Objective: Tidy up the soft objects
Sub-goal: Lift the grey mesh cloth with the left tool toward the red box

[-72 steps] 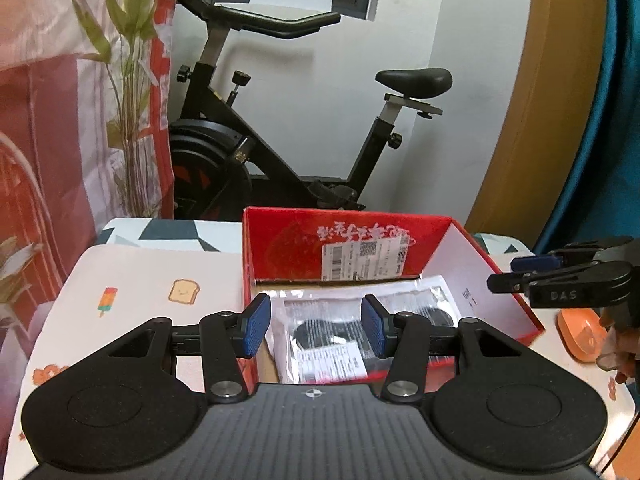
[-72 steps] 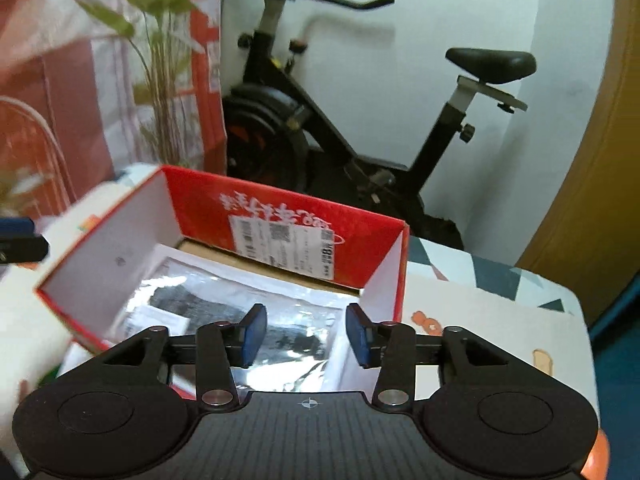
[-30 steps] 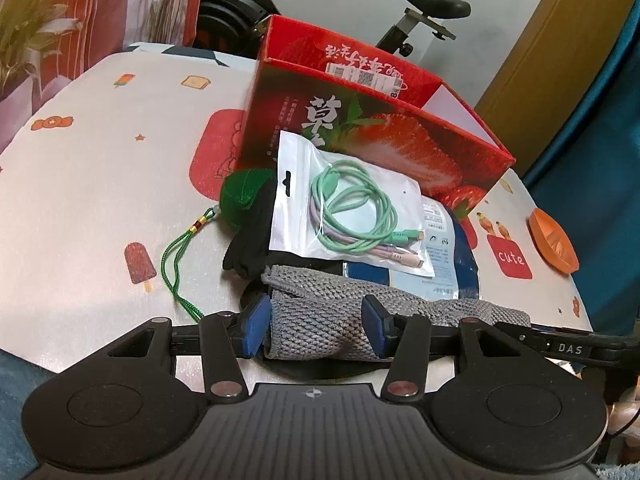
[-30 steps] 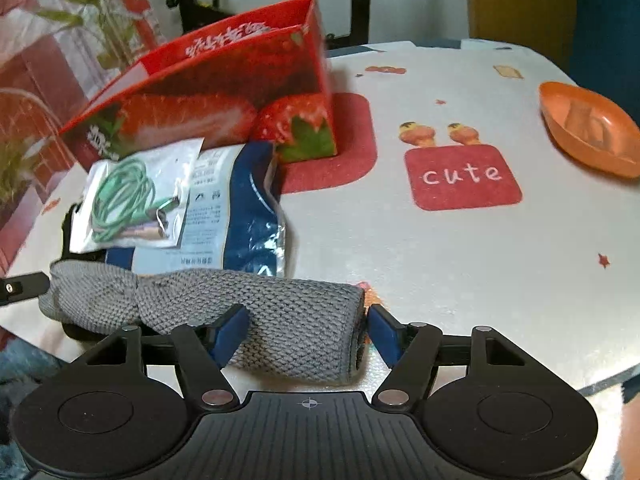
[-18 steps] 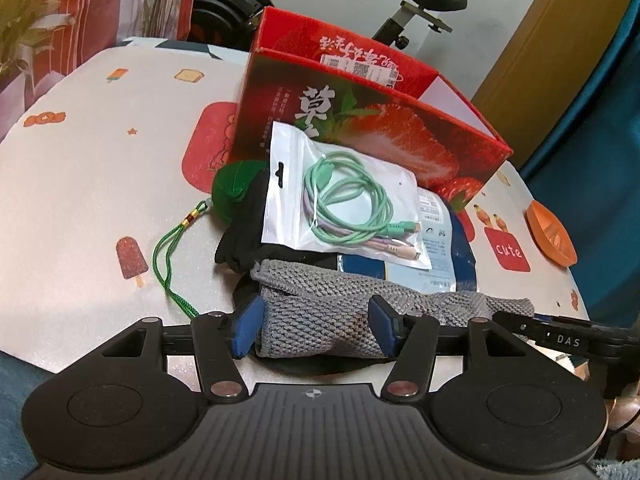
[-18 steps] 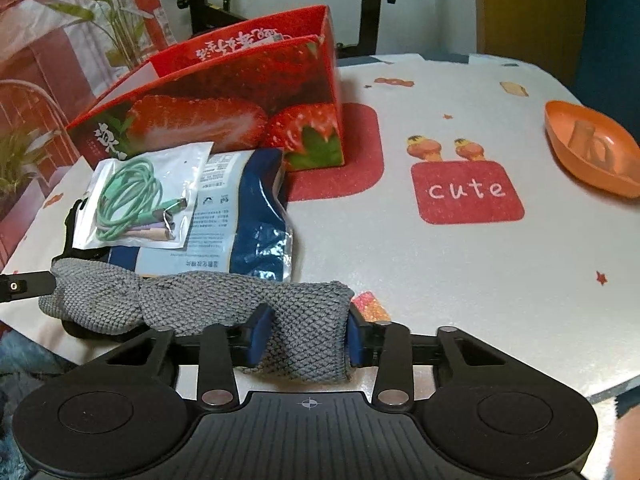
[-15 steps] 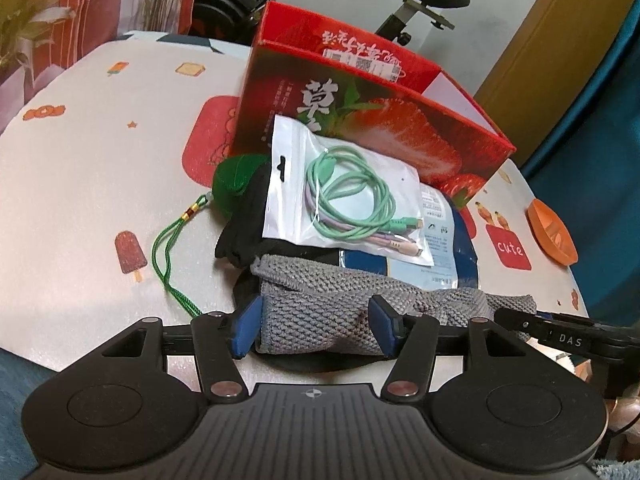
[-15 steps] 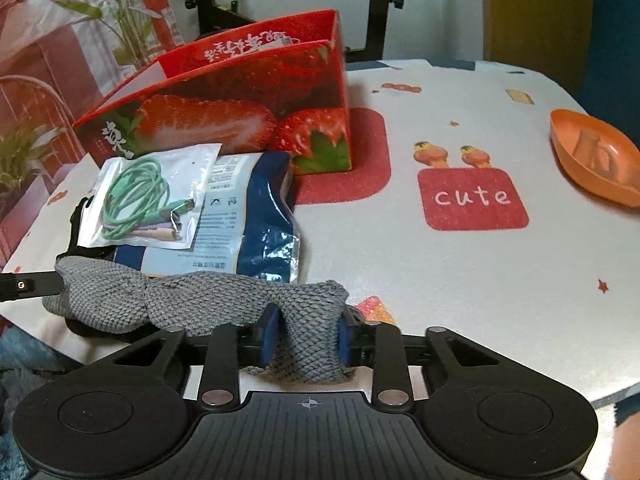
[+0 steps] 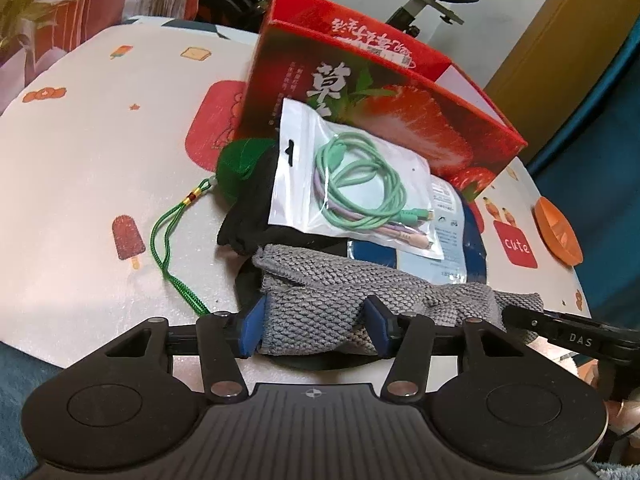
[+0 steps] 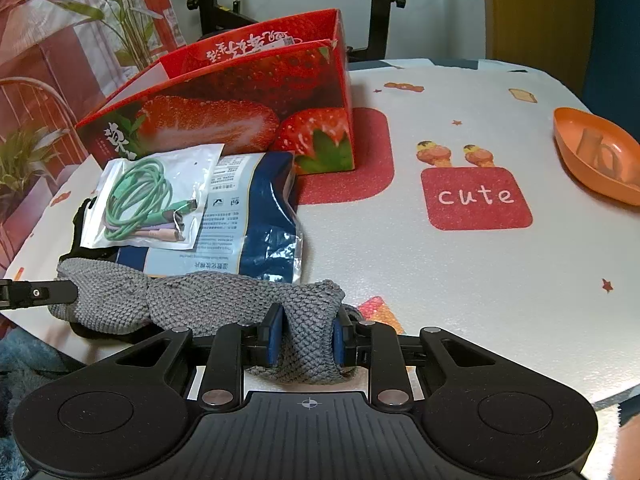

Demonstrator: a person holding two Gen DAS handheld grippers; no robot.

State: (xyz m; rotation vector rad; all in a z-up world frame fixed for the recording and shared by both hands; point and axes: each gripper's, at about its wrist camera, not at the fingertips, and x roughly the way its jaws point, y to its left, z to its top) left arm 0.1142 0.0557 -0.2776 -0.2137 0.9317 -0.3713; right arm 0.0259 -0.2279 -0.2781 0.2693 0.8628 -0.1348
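The right gripper (image 10: 306, 338) pinches one end of the grey cloth (image 10: 208, 300) — pads squeezing it. The left gripper (image 9: 314, 322) straddles the other end, pads touching — grip unclear.

Grey waffle-knit cloth (image 9: 360, 296). Red cardboard box (image 10: 224, 120), strawberry print. Mint-green and lilac coiled cables (image 9: 360, 188) in clear bag. Blue-white foil pouch (image 10: 248, 224). Orange plastic dish (image 10: 596, 156). White bench (image 10: 460, 264), red patches.
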